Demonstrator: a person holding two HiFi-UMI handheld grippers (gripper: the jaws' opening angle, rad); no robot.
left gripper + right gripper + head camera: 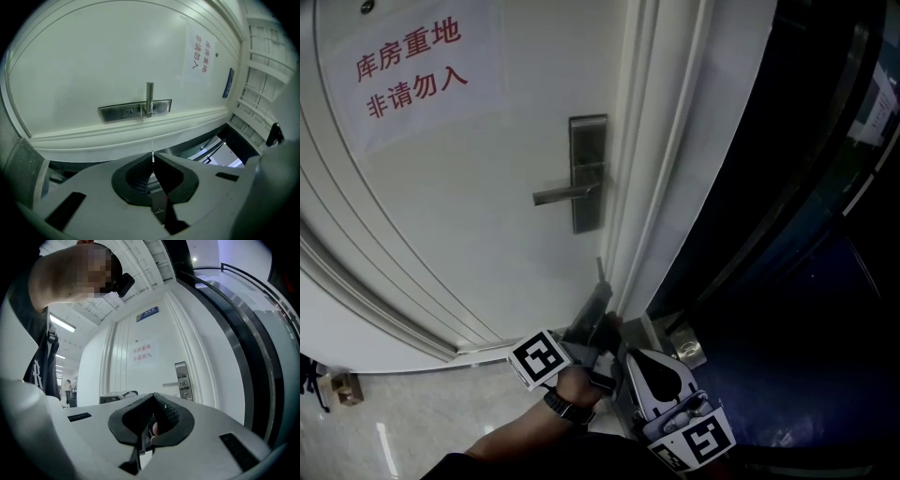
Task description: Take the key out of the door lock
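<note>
White door ahead carries the lock plate, any key there too small to see, while left gripper and right gripper hang low, both pressed together on nothing, so the approach seems pending: one must rise, spread and pinch.

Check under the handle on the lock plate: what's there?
Under the handle, the lock plate shows a small oval keyhole with nothing sticking out. The keyhole's inside cannot be seen.
</note>
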